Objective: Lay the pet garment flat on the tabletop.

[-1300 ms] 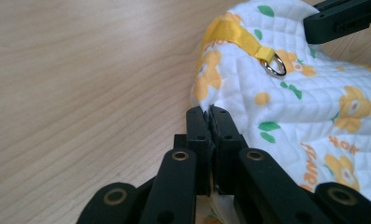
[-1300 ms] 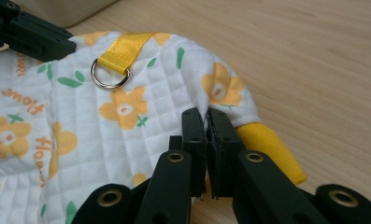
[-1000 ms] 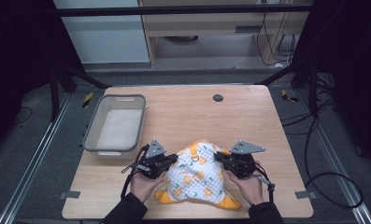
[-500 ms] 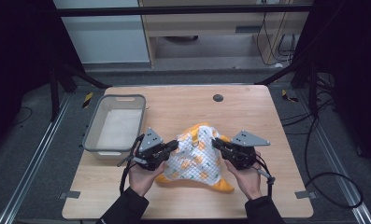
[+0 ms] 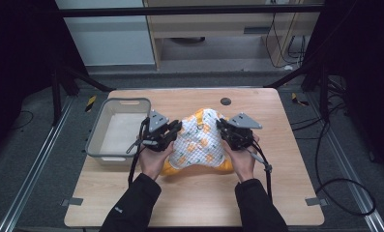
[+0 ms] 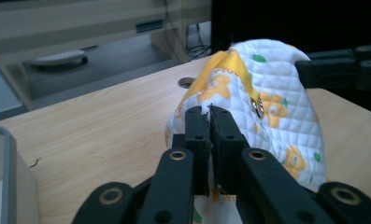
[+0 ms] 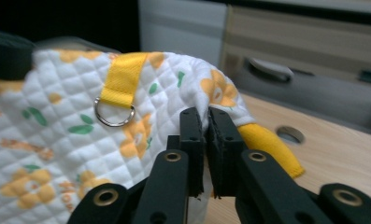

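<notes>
High view shows the left gripper (image 5: 172,131) and right gripper (image 5: 223,129), each clamped tight on a quilted cloth (image 5: 198,140) lifted near the table's (image 5: 276,183) front middle. Folding seems underway; next, I judge, both edges need carrying forward evenly.

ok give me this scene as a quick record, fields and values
surface: light wooden table
item held: white quilted cloth with orange and green print and yellow trim, lifted between both grippers
left gripper: shut on the cloth's edge
right gripper: shut on the cloth's edge
detail: metal ring on a yellow strap
also on table: grey plastic bin, left of the cloth
</notes>
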A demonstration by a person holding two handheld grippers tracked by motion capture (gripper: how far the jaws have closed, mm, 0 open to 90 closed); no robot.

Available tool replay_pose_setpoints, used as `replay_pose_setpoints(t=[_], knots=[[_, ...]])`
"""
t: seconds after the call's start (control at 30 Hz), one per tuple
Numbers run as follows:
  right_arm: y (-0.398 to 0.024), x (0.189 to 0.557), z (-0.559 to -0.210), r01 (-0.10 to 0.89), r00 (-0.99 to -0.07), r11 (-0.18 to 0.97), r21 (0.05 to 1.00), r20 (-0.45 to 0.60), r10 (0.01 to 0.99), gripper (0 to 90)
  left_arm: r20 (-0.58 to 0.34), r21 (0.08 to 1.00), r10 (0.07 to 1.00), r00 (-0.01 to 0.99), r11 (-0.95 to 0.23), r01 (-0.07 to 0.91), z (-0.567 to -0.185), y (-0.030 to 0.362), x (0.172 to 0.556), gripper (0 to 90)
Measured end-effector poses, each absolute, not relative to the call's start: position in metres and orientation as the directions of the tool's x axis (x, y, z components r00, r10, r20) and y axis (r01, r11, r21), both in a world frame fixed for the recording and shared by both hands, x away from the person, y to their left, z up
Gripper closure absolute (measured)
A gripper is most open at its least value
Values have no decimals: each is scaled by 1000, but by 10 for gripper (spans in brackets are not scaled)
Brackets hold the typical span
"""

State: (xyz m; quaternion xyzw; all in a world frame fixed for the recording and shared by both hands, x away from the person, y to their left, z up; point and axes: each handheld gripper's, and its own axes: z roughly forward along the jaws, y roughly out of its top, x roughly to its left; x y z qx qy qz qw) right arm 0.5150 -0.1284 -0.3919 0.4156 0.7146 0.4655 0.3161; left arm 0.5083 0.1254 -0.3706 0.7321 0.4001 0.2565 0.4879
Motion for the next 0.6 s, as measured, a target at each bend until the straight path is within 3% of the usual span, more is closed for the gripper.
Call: replay_pose_setpoints(t=[0.03,0.13,0.27,0.6], knots=[[-128,515,-392,300,-455,221,928,-65,888,792,-24,911,854,519,-196,364,-374,125,517,692],[-129,524,-393,333,-421,226,915,-70,904,713,-44,901,874,484,-175,397,-378,131,522,484],[-137,514,-390,329,-463,235,915,-60,884,639,-24,893,878,479,-196,405,-383,146,513,405],[-173,471,-384,318,-528,235,918,-34,848,518,-23,876,846,533,-240,419,-394,181,474,341]])
